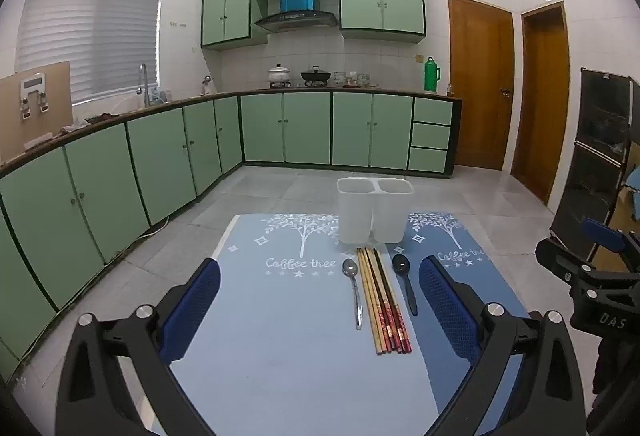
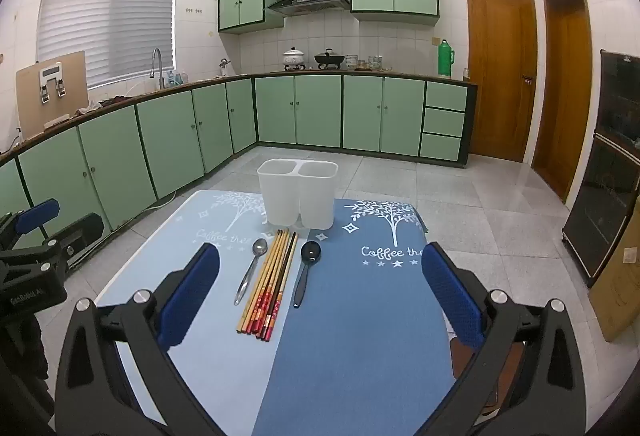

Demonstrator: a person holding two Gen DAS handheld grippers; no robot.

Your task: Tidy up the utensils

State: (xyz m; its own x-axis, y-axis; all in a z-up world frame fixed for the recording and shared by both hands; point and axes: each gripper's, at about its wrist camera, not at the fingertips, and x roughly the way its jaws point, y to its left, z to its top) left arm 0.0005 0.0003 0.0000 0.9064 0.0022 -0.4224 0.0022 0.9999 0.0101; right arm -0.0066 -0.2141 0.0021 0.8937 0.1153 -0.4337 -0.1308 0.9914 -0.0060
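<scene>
A white two-compartment utensil holder (image 1: 374,211) (image 2: 298,193) stands upright at the far edge of the table, both compartments look empty. In front of it lie a metal spoon (image 1: 354,290) (image 2: 251,270), a bundle of several chopsticks (image 1: 383,302) (image 2: 270,284) and a black spoon (image 1: 405,282) (image 2: 306,268), side by side on the mats. My left gripper (image 1: 320,300) is open and empty, above the near part of the table. My right gripper (image 2: 320,292) is open and empty, also short of the utensils. The right gripper's body also shows in the left wrist view (image 1: 588,276), and the left gripper's body in the right wrist view (image 2: 36,276).
The table carries a light blue mat (image 1: 280,316) (image 2: 200,316) and a dark blue mat (image 1: 452,236) (image 2: 360,316). Green kitchen cabinets (image 1: 120,175) run along the left and back. A dark cabinet (image 2: 612,163) stands at the right, with a tiled floor (image 2: 460,195) around the table.
</scene>
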